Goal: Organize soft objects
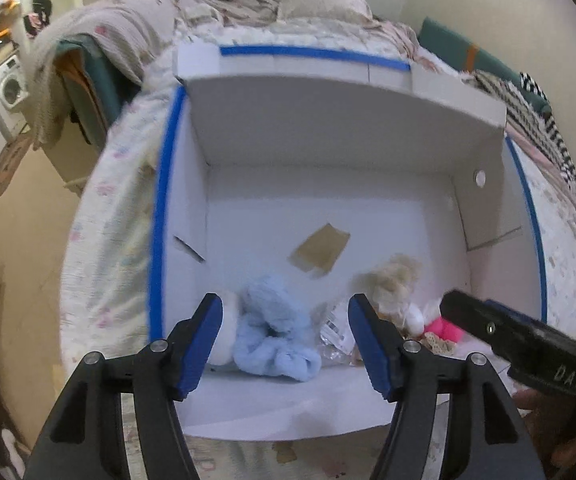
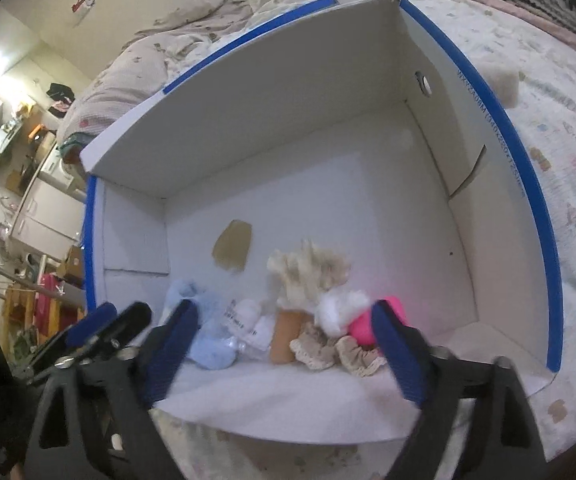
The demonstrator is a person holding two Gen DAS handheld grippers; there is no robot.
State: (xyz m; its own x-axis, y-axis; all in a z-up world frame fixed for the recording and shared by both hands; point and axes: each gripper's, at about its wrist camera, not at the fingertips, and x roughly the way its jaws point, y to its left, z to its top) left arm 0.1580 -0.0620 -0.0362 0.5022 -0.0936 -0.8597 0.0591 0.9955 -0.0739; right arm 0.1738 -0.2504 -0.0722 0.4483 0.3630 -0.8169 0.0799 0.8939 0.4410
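Observation:
A white cardboard box [image 1: 327, 128] with blue tape on its rim lies on the bed; it also shows in the right wrist view [image 2: 272, 92]. Inside, near the front wall, lie a light blue fluffy toy [image 1: 276, 336] [image 2: 208, 344], a cream plush [image 1: 391, 284] [image 2: 307, 272], a clear plastic packet [image 1: 331, 336] [image 2: 244, 328], a pink soft item [image 1: 445, 330] [image 2: 361, 326], and lace-trimmed cloth [image 2: 335, 348]. My left gripper [image 1: 286, 340] is open above the blue toy, empty. My right gripper [image 2: 284, 344] is open over the pile, empty, and shows at the right of the left wrist view [image 1: 487, 320].
A brown tape patch [image 1: 319, 252] marks the box floor. The bed's floral quilt [image 1: 116, 208] surrounds the box, with crumpled bedding [image 1: 208, 4] and a striped blanket [image 1: 547, 120] behind. A washing machine [image 1: 6, 88] and clutter stand at the left.

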